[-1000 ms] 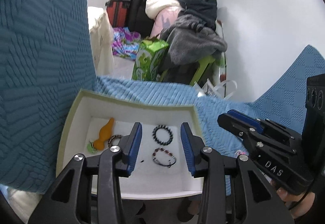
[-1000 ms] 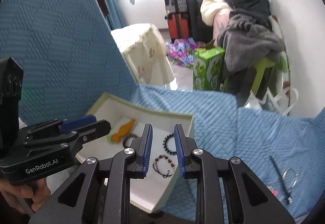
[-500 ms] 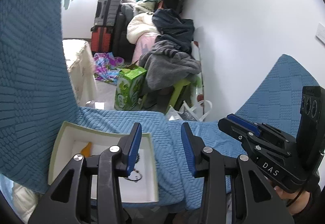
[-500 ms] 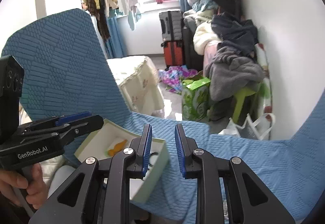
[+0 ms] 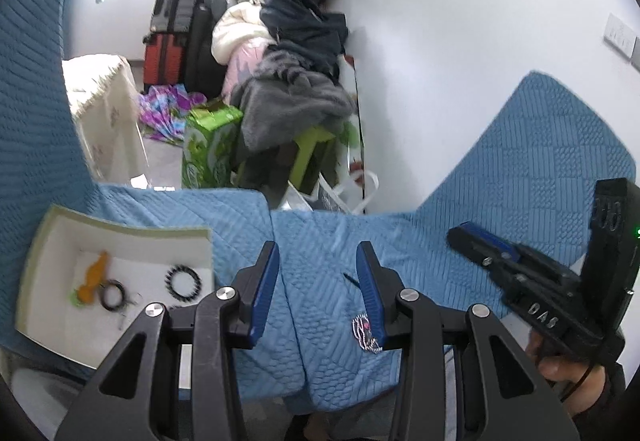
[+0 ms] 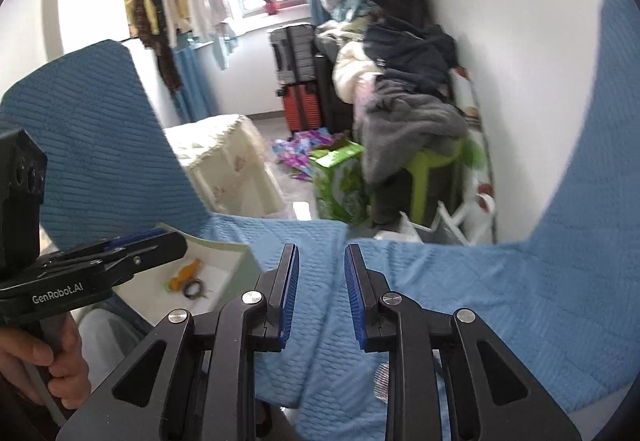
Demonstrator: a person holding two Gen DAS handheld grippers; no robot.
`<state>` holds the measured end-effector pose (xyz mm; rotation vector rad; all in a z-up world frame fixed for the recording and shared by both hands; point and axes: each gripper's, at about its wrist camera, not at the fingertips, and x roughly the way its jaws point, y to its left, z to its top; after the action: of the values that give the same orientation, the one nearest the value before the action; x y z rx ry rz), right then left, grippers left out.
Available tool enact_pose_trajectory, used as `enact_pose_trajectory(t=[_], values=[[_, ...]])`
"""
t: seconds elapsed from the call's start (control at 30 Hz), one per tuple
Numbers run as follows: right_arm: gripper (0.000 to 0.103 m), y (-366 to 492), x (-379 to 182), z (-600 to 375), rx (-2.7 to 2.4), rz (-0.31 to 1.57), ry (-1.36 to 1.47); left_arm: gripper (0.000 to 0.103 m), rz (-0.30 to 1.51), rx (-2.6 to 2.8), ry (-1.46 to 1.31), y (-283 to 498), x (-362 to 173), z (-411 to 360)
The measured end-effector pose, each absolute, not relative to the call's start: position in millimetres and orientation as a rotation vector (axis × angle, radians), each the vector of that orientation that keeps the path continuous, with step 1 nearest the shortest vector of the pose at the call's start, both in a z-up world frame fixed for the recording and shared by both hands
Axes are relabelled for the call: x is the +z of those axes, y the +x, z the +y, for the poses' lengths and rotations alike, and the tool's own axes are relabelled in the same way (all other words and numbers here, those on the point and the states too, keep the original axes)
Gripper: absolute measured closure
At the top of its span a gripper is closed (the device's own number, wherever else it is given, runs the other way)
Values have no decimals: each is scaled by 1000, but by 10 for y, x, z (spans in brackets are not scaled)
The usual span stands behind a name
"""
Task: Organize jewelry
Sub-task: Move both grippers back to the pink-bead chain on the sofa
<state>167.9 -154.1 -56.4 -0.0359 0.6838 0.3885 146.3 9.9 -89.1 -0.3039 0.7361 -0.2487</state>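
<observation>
A white tray with a green rim [image 5: 120, 229] lies on the blue quilted cover at the left. It holds an orange carrot-shaped piece [image 5: 94, 275], a dark ring bracelet [image 5: 112, 295] and a black beaded bracelet [image 5: 183, 281]. A pink-and-black beaded piece [image 5: 364, 333] lies on the cover beside my left gripper's right finger. My left gripper [image 5: 318, 289] is open and empty above the cover, right of the tray. My right gripper [image 6: 320, 293] is open and empty; it shows at the right of the left wrist view [image 5: 520, 281]. The tray [image 6: 236, 253] sits left of it.
The blue quilted cover [image 5: 520, 201] rises at left and right. Beyond its far edge are a green carton [image 5: 208, 145], a green stool with piled clothes [image 5: 296, 109], suitcases [image 5: 172, 37] and a cream-covered table [image 5: 104, 113]. A white wall stands on the right.
Both grippers swung right, off the tray and over the blue cover. The tray slid to the left of both views. The right gripper's jaws opened wider.
</observation>
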Motion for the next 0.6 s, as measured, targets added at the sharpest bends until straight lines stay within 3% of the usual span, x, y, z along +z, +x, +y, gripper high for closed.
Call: enact_pose_trajectory(t=[0.33, 0.6], values=[[81, 1594, -1044, -2231, 287, 751, 1, 62, 829, -344, -306, 1520, -1438, -408], [81, 1612, -1821, -2411, 286, 905, 55, 63, 938, -412, -305, 1619, -2012, -811]])
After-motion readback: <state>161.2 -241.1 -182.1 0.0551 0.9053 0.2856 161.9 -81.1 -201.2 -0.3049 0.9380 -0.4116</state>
